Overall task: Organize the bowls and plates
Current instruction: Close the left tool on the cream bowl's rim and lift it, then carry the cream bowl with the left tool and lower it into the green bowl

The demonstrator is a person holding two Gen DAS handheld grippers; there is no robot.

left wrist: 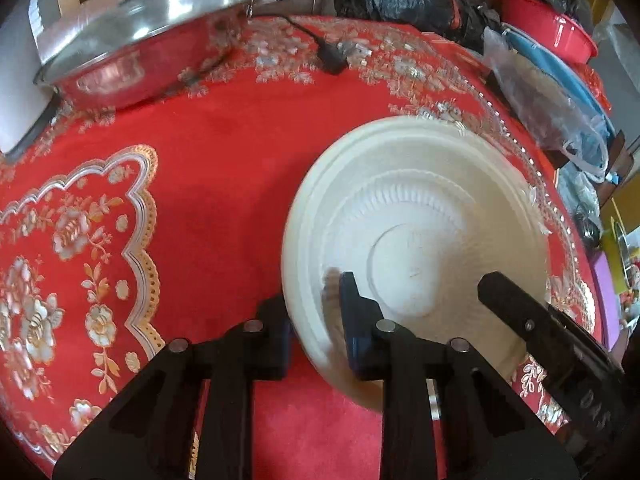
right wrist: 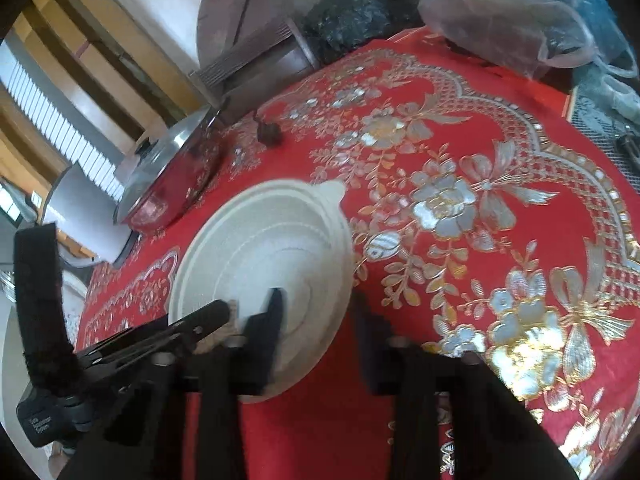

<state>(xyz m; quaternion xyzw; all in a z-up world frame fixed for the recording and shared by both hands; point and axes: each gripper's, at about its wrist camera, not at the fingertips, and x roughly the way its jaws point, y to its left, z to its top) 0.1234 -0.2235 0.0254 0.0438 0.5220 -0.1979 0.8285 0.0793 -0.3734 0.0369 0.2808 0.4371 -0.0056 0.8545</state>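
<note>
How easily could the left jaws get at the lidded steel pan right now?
Probably not straight away: the left gripper has its jaws shut on the white plate. Once freed, only bare red tablecloth lies before the pan.

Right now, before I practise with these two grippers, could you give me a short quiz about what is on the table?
1. True or false: the white dish lies on a bare wooden table.
2. In the left wrist view, what stands at the far left of the table? A) a lidded metal pan B) a kettle C) a stack of cups
3. Which part of the white dish sits between the jaws of the left gripper and of the right gripper?

Key: 1. False, it lies on a red flowered cloth. 2. A. 3. Its rim, on opposite sides, one jaw inside and one outside.
</note>
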